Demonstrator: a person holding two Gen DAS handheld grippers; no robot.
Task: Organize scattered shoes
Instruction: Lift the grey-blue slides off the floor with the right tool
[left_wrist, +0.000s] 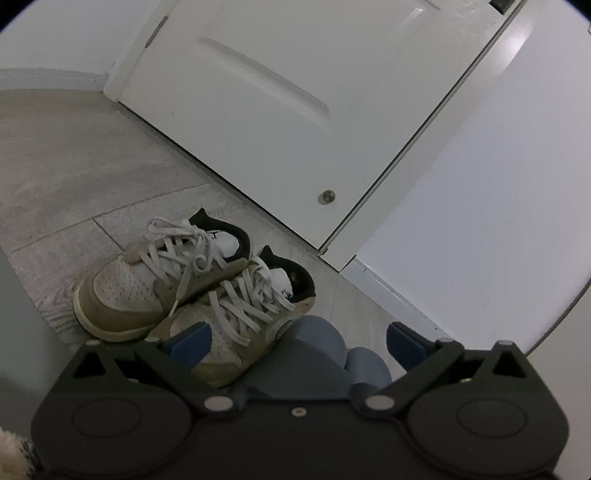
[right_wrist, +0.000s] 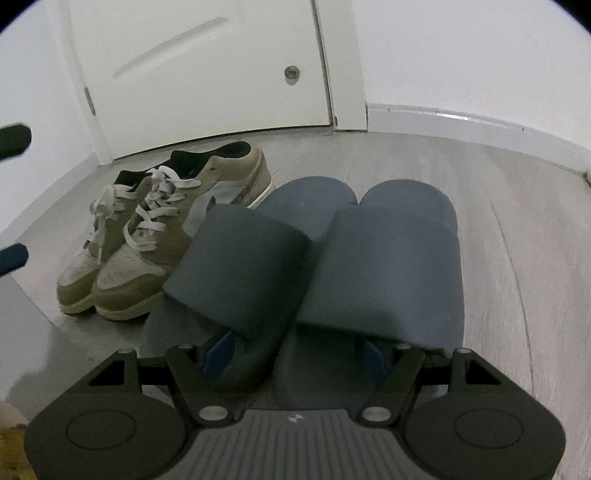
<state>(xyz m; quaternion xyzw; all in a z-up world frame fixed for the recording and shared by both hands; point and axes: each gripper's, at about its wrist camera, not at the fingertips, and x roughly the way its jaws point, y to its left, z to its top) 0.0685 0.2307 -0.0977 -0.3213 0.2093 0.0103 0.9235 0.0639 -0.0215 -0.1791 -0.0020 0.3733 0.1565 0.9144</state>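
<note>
A pair of tan-and-white sneakers (right_wrist: 147, 254) with grey laces stands side by side on the floor before the door, toes toward me. Two blue slide slippers (right_wrist: 332, 258) lie just right of them, close together. My right gripper (right_wrist: 295, 352) has its fingers pushed in at the slippers' toe ends, one under each strap, closed on their inner edges. My left gripper (left_wrist: 299, 341) hovers open over the nearer sneaker (left_wrist: 229, 325) and the slippers (left_wrist: 321, 332), holding nothing. One blue finger (right_wrist: 13, 256) of it shows at the right wrist view's left edge.
A white door (right_wrist: 207, 74) with a small metal knob (right_wrist: 291, 72) is just behind the shoes. White wall and baseboard (right_wrist: 461, 118) run to the right. Grey wood floor (right_wrist: 517, 258) stretches right of the slippers. A grey panel (left_wrist: 18, 314) borders the left.
</note>
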